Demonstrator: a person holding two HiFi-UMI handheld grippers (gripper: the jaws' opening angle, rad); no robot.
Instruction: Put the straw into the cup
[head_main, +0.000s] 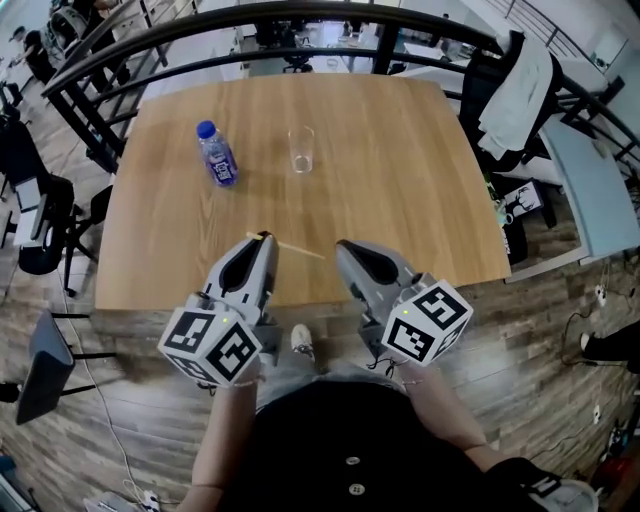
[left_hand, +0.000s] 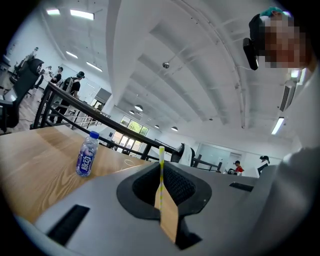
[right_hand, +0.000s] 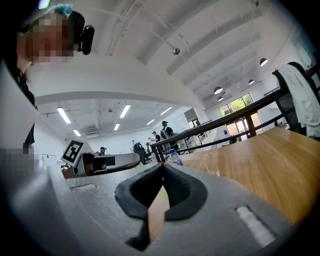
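A thin yellow-and-white striped straw (head_main: 295, 249) lies across the near part of the wooden table (head_main: 400, 180). My left gripper (head_main: 264, 238) is at the straw's left end. In the left gripper view the straw (left_hand: 161, 155) runs up through the narrow slit of the left gripper (left_hand: 161, 167), which is shut on it. The clear empty cup (head_main: 301, 149) stands upright mid-table, well beyond both grippers. My right gripper (head_main: 345, 246) hovers just right of the straw, shut on nothing (right_hand: 162, 167). The cup (right_hand: 212, 164) shows faintly ahead of it.
A small blue-capped water bottle (head_main: 217, 155) stands left of the cup, and it also shows as the bottle (left_hand: 87, 154) in the left gripper view. A black railing (head_main: 300, 15) curves behind the table. A chair draped with a white jacket (head_main: 520, 85) is at the right.
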